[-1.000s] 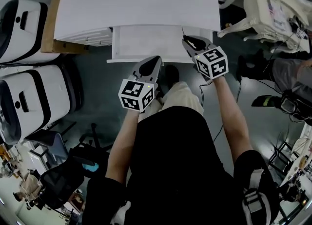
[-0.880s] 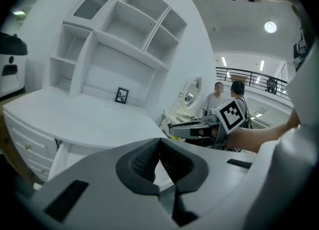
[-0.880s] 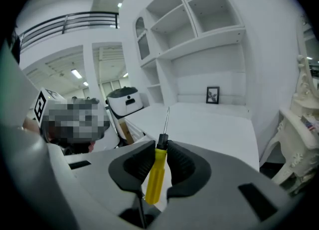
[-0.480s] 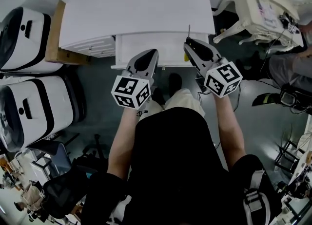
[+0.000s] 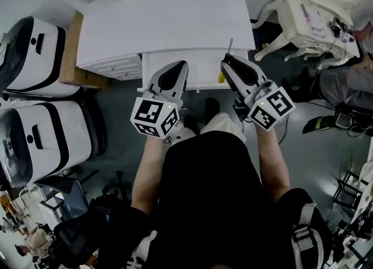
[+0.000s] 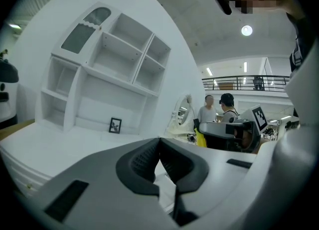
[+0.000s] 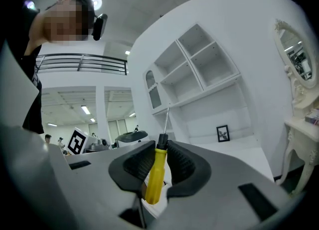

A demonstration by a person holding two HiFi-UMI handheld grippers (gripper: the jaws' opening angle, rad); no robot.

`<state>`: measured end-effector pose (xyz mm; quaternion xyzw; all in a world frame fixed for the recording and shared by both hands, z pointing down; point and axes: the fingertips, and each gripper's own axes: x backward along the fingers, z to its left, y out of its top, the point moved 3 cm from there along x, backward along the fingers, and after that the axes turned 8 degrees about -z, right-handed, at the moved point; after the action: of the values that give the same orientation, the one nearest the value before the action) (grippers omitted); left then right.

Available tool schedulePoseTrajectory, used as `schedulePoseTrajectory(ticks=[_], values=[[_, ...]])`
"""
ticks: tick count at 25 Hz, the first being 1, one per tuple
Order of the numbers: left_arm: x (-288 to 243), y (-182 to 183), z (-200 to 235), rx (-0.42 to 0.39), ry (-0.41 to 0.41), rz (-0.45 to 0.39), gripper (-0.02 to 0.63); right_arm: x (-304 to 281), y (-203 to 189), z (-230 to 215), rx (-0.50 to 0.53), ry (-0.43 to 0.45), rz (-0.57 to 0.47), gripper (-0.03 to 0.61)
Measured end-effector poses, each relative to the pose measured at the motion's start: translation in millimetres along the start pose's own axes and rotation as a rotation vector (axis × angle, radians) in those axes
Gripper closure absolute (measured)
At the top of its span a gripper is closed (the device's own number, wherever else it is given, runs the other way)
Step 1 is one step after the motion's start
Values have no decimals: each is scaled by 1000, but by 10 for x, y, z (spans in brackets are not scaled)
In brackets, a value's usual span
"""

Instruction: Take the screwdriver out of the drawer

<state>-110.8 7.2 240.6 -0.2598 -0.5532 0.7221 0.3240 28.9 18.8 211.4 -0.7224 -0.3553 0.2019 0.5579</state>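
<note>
The left gripper (image 5: pixel 176 67) is held out roughly level over the open drawer (image 5: pixel 201 67), forearm bent, its jaws closed together on nothing. To its right, the right gripper (image 5: pixel 226 61) also points level, jaws clamped on the yellow handle of the screwdriver (image 7: pixel 155 173), shaft upward, above the drawer's right end.

Person wears black top (image 5: pixel 210 192), beige trousers (image 5: pixel 224 123); L gripper (image 5: pixel 179 64) & R gripper (image 5: pixel 227 59) grey w/ black pads, b&w marker cube (image 5: pixel 154 116) on each.
</note>
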Motion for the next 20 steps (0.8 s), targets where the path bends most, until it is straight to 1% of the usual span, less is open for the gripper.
schedulePoseTrajectory(ticks=[5,16,20], values=[[3,77,-19,1,-14,-10,591,8,77,54,12,-4,-26,488],[-21,140,-36,-15,-25,-5,591,58,71,66,24,-7,-13,488],[-36,123,-69,-10,-22,-1,591,89,78,45,28,-8,-13,489]])
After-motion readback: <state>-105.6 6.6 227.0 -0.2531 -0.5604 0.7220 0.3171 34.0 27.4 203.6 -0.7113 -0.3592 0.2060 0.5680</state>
